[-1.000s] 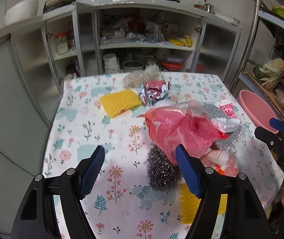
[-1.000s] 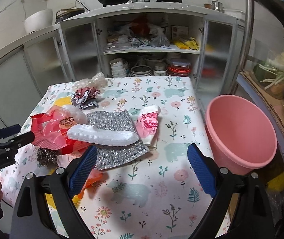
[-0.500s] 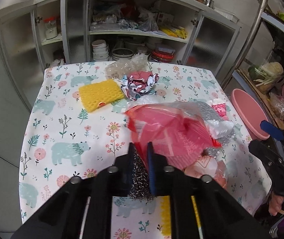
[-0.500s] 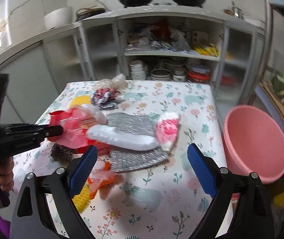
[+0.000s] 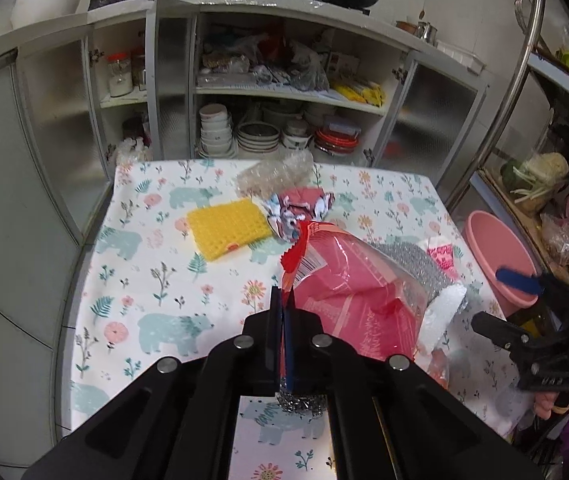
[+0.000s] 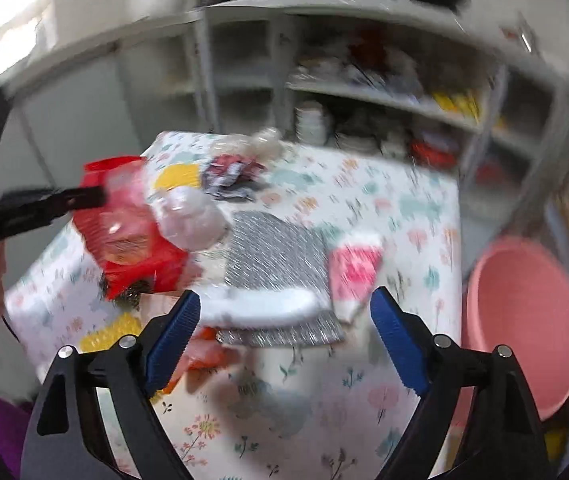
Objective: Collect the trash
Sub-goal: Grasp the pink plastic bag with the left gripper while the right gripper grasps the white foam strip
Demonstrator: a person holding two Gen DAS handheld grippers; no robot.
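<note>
In left view, left gripper jaws pinch red bag; right view alone shows right gripper jaws closing, nothing between.

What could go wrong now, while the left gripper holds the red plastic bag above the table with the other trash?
1. The left gripper pinches only the edge of the red plastic bag; the thin film may slip out.
2. The lifted bag hangs near the white foam piece and round steel-wool scrubber and could drag them.
3. The pink plastic basin stands beside the table; a careless drop may miss it.
</note>
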